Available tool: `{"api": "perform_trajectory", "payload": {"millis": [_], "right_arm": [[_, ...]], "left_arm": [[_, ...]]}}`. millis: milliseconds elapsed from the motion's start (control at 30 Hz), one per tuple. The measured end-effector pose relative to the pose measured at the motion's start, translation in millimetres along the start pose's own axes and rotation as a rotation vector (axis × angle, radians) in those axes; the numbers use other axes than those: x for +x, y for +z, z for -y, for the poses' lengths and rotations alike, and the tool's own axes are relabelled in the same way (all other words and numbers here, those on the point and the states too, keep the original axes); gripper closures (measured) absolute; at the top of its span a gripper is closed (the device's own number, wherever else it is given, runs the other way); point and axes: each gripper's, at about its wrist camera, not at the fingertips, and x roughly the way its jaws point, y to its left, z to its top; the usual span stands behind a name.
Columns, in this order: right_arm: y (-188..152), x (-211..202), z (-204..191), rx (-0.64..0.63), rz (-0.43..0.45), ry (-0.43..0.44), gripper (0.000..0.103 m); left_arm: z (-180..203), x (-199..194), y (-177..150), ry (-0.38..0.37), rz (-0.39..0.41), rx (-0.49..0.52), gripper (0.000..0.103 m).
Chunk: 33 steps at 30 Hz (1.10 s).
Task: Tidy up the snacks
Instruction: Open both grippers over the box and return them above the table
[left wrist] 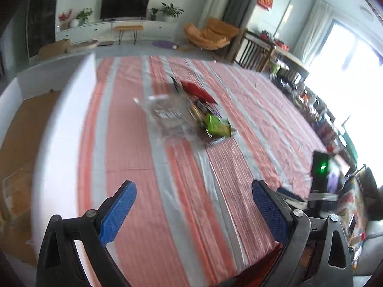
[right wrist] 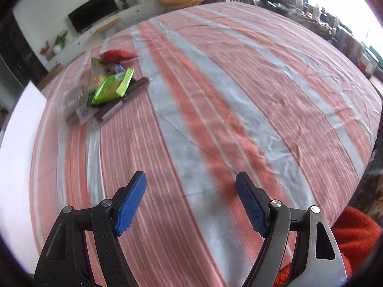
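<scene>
A pile of snacks lies on the red-and-grey striped tablecloth. It holds a green packet, a red packet and a clear bag. In the right wrist view the green packet, the red packet, a clear bag and a long brown bar lie at the far left. My left gripper is open and empty, well short of the pile. My right gripper is open and empty over bare cloth.
A white box with a cardboard floor stands along the table's left side; its wall shows in the right wrist view. A black device with a green light sits at the right edge. Furniture stands beyond.
</scene>
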Motion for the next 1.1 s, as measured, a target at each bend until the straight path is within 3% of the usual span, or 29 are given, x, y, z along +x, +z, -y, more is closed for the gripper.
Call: {"api": "perform_trajectory", "payload": {"millis": [167,333,400,533,833,1100], "right_arm": [[-2.9,0.7,9.8,0.027,0.020,-0.011,0.023],[-7.1,0.9,9.1,0.024,0.029,-0.016,0.019],[-8.4,2.4,6.8,0.013,0.027,-0.026,0.019],[-9.1,4.7,3.6,-0.008,0.023,-0.044,0.017],[-10.7,11.8,-7.4,-0.074,0.007,-0.110,0.015],[-11.2,11.8,-8.0,-0.078,0.004,-0.107,0.012]], "left_arm": [[7.0,68.7,-5.4,0.089,-0.076,0.028,0.006],[-2.9,111.6,-30.4,0.147,-0.142,0.002,0.006],[-0.8,111.3,-33.7,0.172,-0.088,0.044,0.005],[5.6,118.2,-41.5,0.224,-0.071,0.130,0.000],[5.5,111.2,-42.4,0.220,-0.045,0.126,0.000],[5.4,111.3,-42.6,0.219,-0.045,0.126,0.000]]}}
